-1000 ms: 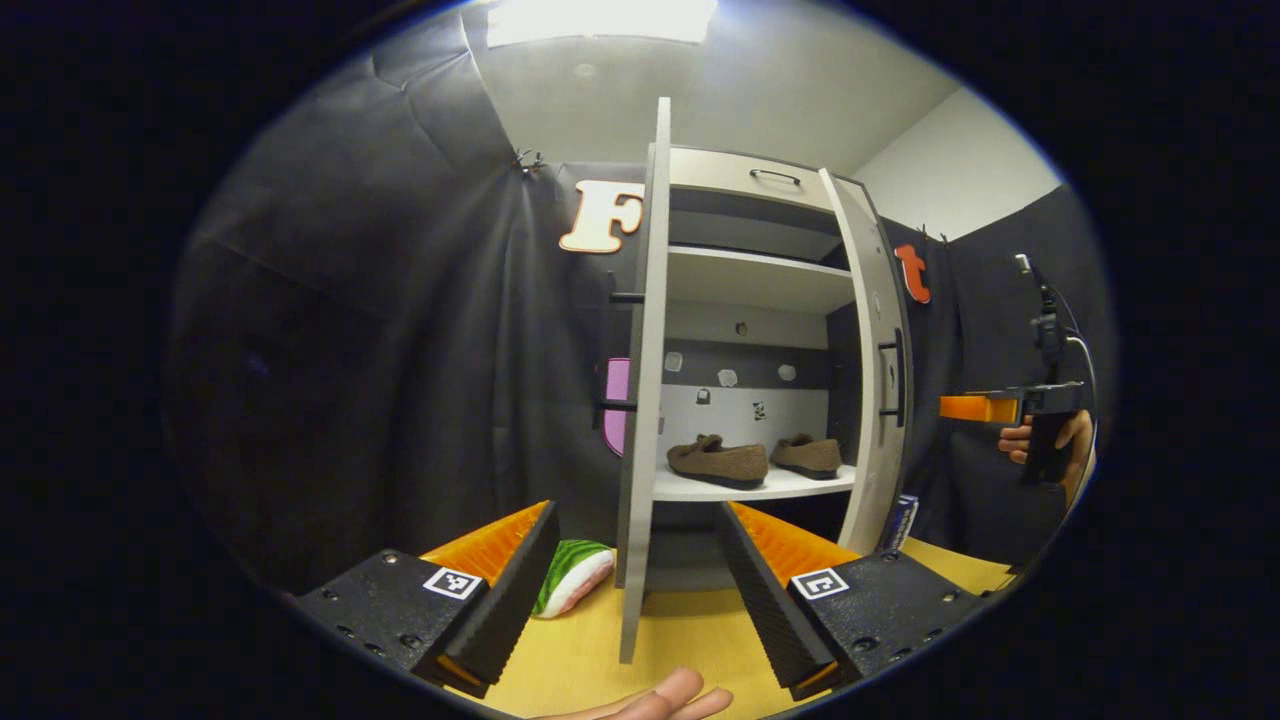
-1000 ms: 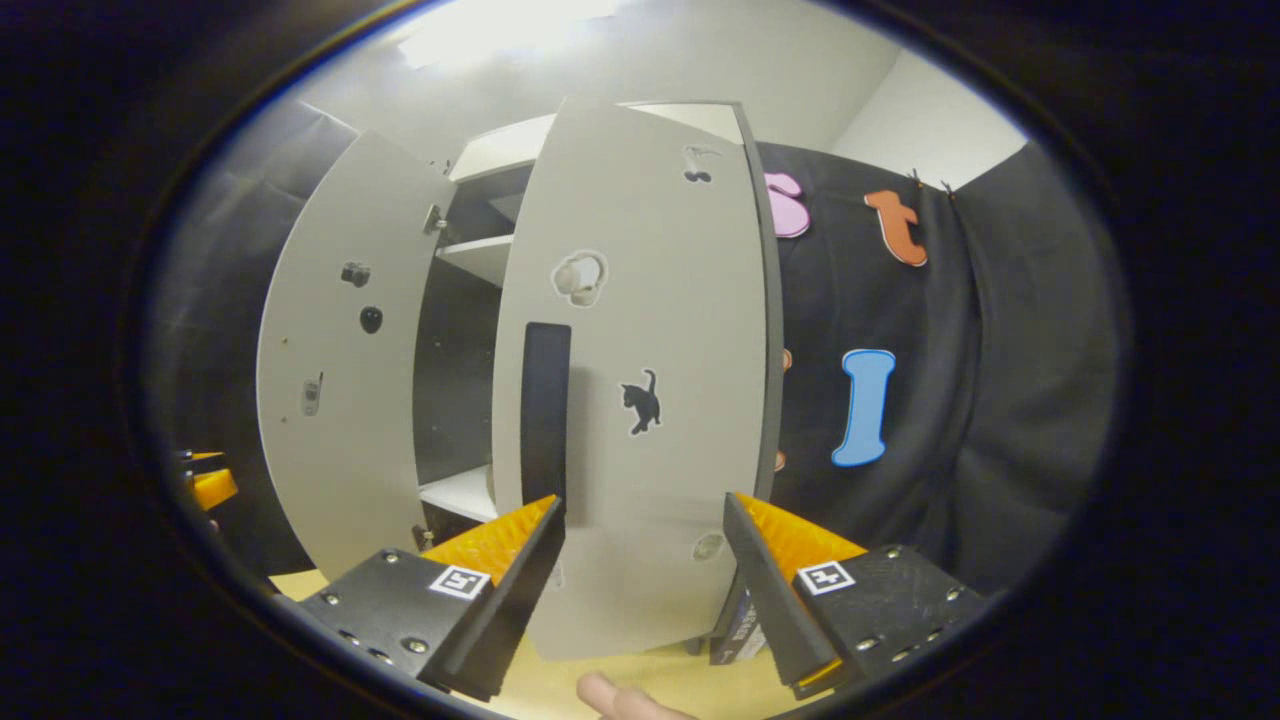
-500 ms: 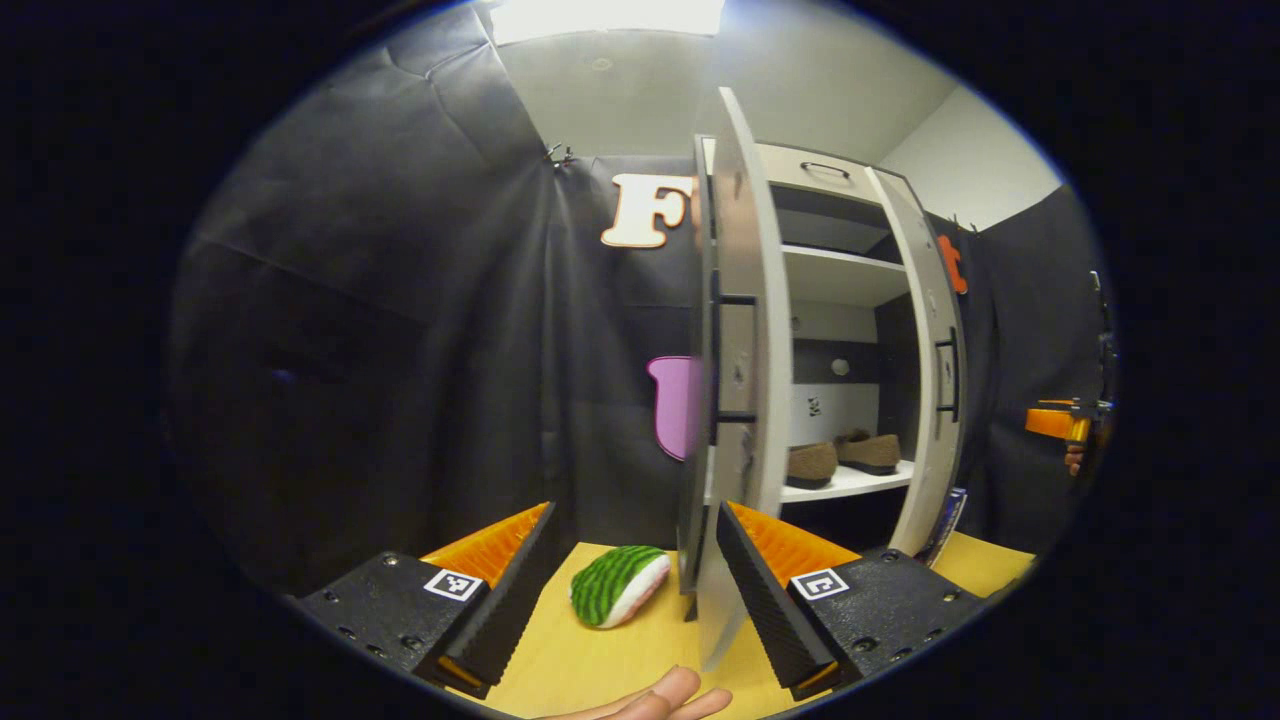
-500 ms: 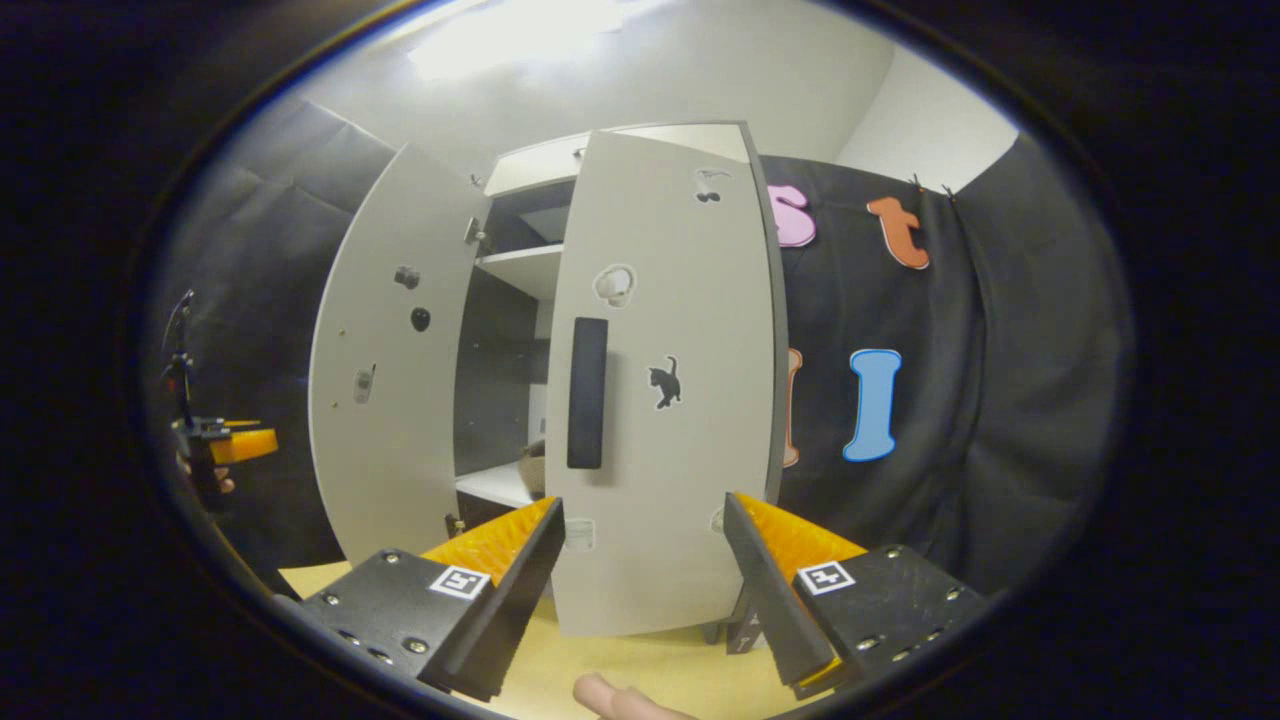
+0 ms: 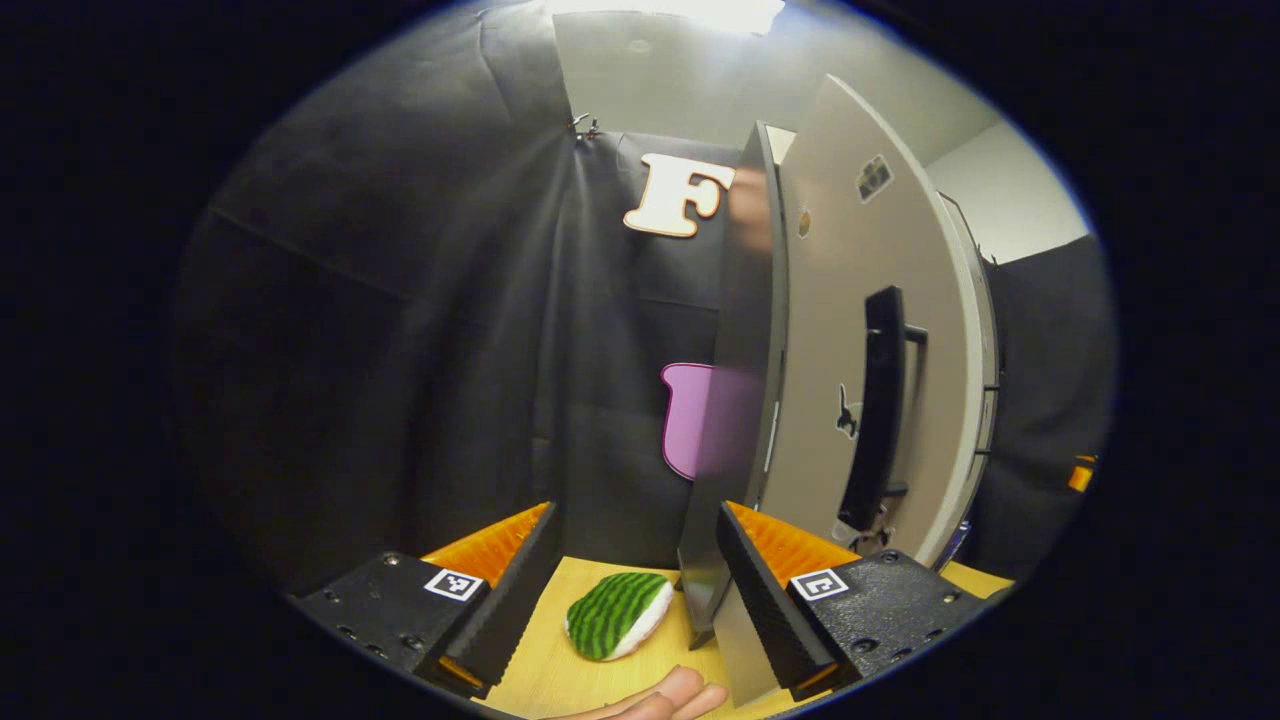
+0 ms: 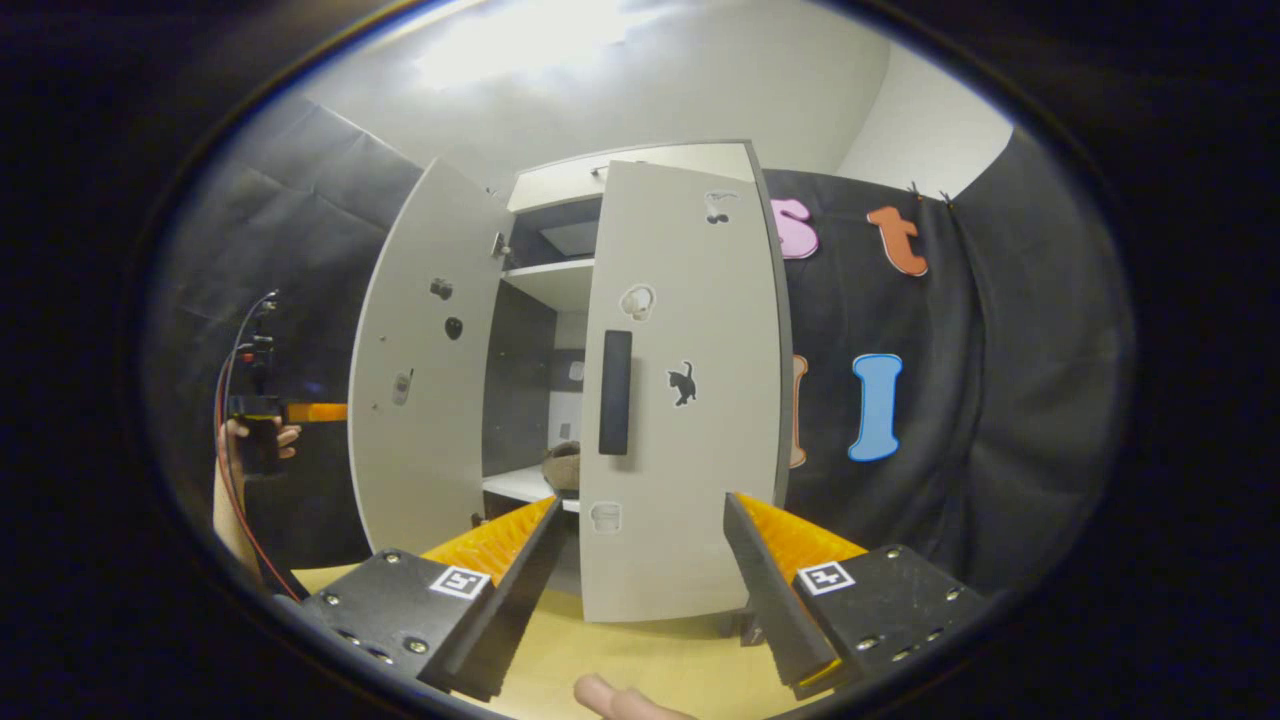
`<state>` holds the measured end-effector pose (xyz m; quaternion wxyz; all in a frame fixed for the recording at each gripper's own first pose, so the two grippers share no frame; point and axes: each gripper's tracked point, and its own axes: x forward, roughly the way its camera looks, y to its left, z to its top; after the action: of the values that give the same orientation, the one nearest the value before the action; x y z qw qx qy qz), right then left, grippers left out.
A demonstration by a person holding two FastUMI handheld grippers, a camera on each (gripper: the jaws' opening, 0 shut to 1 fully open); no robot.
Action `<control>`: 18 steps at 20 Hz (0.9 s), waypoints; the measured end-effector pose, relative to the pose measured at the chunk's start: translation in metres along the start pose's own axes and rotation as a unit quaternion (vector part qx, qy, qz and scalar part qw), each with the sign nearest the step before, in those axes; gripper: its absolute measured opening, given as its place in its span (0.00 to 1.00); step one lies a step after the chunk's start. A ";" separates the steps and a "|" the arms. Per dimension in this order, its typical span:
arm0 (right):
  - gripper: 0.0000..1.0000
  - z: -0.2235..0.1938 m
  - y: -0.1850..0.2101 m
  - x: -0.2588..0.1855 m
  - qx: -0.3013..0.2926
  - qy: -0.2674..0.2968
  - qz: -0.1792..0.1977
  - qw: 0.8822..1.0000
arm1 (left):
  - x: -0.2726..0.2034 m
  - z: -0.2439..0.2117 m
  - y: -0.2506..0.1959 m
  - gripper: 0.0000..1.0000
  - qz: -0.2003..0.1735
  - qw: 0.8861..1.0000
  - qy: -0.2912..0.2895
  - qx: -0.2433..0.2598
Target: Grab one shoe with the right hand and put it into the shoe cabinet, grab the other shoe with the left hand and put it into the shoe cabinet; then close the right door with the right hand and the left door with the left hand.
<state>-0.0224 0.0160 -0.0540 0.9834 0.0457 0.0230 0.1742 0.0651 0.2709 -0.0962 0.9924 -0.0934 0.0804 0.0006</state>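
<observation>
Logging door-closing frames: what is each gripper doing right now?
Left gripper: open, holding nothing.
Right gripper: open, holding nothing.

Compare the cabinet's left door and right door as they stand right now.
In the right gripper view the right door is shut or nearly so, its outer face with a dark handle and a cat sticker toward the camera; the left door is swung partly open and shows its inner face. A gap between them shows a shelf and part of a shoe. Both are pale grey with small stickers.
</observation>
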 end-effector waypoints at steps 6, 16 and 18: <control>0.98 0.002 0.014 -0.020 -0.005 -0.012 0.013 1.000 | 0.027 0.021 -0.012 0.96 -0.018 0.999 0.007 0.027; 0.96 0.000 0.008 -0.036 0.002 -0.019 0.015 1.000 | 0.016 0.023 -0.097 0.90 -0.066 0.997 0.026 0.022; 0.94 -0.002 0.005 -0.037 0.009 -0.022 0.009 1.000 | 0.016 0.024 -0.101 0.93 -0.062 0.997 0.023 0.033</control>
<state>-0.0587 0.0085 -0.0541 0.9816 0.0586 0.0027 0.1816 0.0867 0.1758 -0.0569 0.9909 -0.0656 0.0972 -0.0656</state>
